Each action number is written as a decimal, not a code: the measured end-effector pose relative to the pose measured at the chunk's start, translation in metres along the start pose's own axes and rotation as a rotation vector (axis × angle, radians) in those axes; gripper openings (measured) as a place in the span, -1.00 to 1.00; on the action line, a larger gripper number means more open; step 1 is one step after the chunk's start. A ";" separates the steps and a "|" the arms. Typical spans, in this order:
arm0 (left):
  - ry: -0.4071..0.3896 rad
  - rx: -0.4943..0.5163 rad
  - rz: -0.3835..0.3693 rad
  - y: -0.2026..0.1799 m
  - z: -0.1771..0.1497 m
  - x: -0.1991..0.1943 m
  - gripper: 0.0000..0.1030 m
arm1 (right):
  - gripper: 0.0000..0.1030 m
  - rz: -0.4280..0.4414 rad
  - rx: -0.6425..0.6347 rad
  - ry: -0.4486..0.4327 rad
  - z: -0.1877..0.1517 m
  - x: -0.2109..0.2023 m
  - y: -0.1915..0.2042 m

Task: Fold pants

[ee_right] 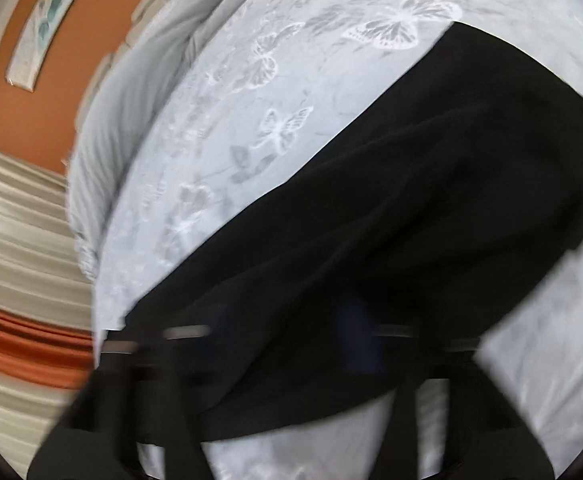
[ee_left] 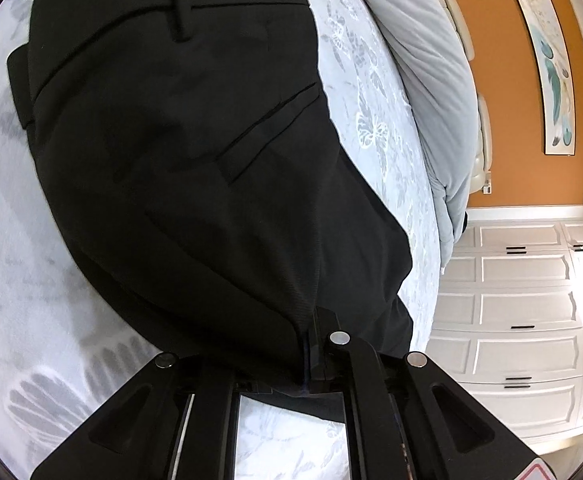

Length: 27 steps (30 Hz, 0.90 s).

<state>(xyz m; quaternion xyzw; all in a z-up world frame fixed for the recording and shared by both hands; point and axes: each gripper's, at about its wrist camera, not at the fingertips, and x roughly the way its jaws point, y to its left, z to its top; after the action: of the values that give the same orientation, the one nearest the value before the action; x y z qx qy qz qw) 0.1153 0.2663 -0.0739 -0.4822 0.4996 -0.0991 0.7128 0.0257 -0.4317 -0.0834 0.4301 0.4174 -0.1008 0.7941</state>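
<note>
Black dress pants [ee_left: 195,152] lie on a pale bedspread with butterfly print [ee_left: 371,128]. The waistband, a belt loop and a slanted pocket show at the top of the left wrist view. My left gripper [ee_left: 311,364] is shut on an edge of the pants fabric close to the camera. In the blurred right wrist view the pants [ee_right: 411,208] drape across the bed and over my right gripper [ee_right: 331,344]. Its fingers are covered by the cloth, which seems pinched there.
A grey duvet [ee_left: 431,80] is bunched along the far side of the bed. Behind it are an orange wall with a long picture [ee_left: 547,72] and white panelled cabinets [ee_left: 523,320]. Pale curtains [ee_right: 19,216] show at the left of the right wrist view.
</note>
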 end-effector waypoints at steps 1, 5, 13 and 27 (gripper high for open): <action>-0.019 0.002 -0.017 0.006 -0.001 -0.009 -0.91 | -0.97 0.007 -0.014 -0.027 0.004 -0.002 0.004; -0.086 0.108 -0.088 -0.013 -0.006 -0.037 -0.91 | -0.98 0.263 -0.240 -0.359 -0.002 -0.111 0.064; 0.081 0.050 0.097 0.010 -0.016 0.004 -0.86 | -0.95 -0.064 -0.101 -0.005 -0.013 -0.039 -0.044; 0.003 0.006 0.075 0.011 -0.016 -0.007 -0.85 | -0.97 0.345 -0.012 -0.269 0.017 -0.088 -0.003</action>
<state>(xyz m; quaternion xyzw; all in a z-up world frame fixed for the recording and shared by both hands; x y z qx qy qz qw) 0.0955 0.2670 -0.0785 -0.4609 0.5179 -0.0746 0.7167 -0.0218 -0.4644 -0.0147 0.4730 0.2282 -0.0172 0.8508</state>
